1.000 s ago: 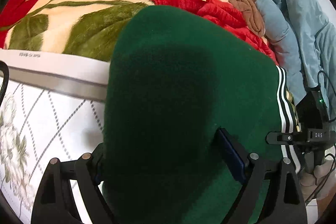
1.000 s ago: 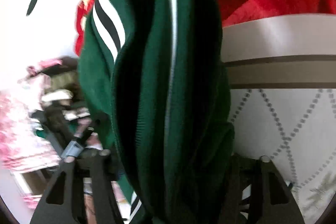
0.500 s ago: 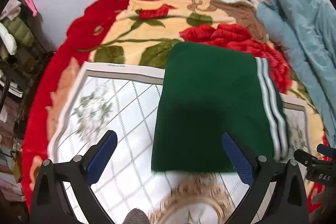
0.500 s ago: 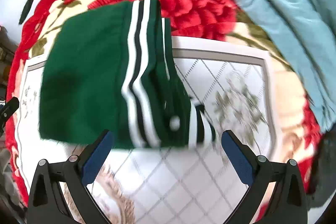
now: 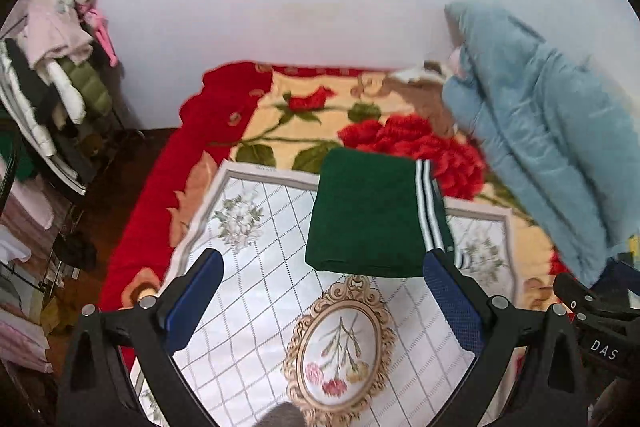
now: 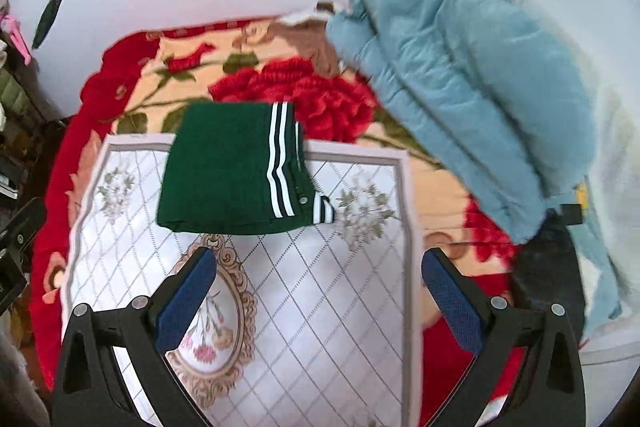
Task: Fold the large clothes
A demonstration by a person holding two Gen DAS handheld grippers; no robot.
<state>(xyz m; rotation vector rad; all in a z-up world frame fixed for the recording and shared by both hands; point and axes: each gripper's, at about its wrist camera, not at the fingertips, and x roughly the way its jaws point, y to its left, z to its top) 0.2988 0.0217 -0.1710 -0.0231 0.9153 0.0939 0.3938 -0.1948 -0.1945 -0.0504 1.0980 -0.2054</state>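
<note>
Both tools (image 5: pixel 322 285) (image 6: pixel 318 285) gape empty above the folded rectangular green knit garment (image 5: pixel 366 217).

The bed (image 5: pixel 160 211) is covered by a red blanket (image 5: pixel 224 107) printed with big roses on a cream field. A white quilted mat (image 5: pixel 256 291) with a grey diamond grid, flower sprigs and an ornate oval medallion lies flat on the blanket, filling the near part of the bed. The folded green garment (image 5: pixel 360 215) with white stripes lies across the mat's far edge, its far end reaching onto the blanket. A pale blue padded jacket (image 5: pixel 544 147) is heaped along the bed's right side, up to the far right corner against the wall.
</note>
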